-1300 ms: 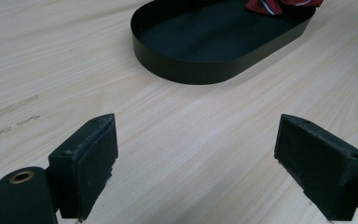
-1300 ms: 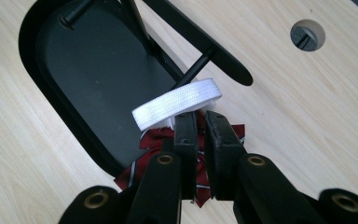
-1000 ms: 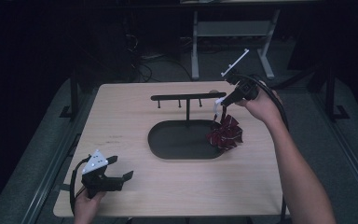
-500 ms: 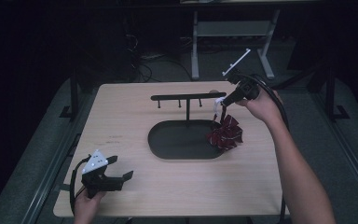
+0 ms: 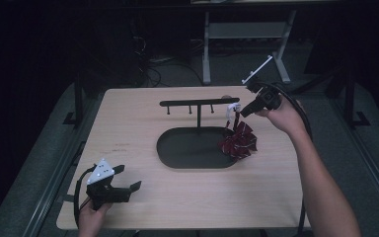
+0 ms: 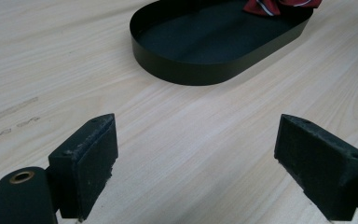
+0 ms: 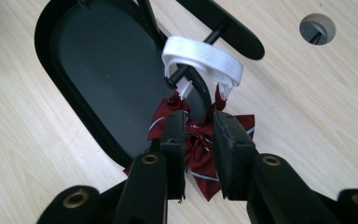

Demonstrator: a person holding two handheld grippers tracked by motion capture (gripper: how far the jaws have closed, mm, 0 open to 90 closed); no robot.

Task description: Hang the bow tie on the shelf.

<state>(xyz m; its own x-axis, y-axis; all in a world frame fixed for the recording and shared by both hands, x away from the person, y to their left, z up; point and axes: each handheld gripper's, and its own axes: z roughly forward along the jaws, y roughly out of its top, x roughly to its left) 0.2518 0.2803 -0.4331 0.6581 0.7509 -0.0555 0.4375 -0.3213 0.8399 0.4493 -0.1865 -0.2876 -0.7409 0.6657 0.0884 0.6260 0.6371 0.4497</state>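
Now | right gripper (image 7: 196, 135): jaws just opening, seemingly off bow tie (image 7: 200, 140) | left gripper (image 6: 196, 158): wide, empty

Your light wooden surface (image 5: 128, 128) carries a black oval tray (image 5: 177, 148) with its hook stand at frame centre.

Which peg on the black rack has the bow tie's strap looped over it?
The end peg nearest the right gripper: the white strap hangs on it; the other pegs are bare.
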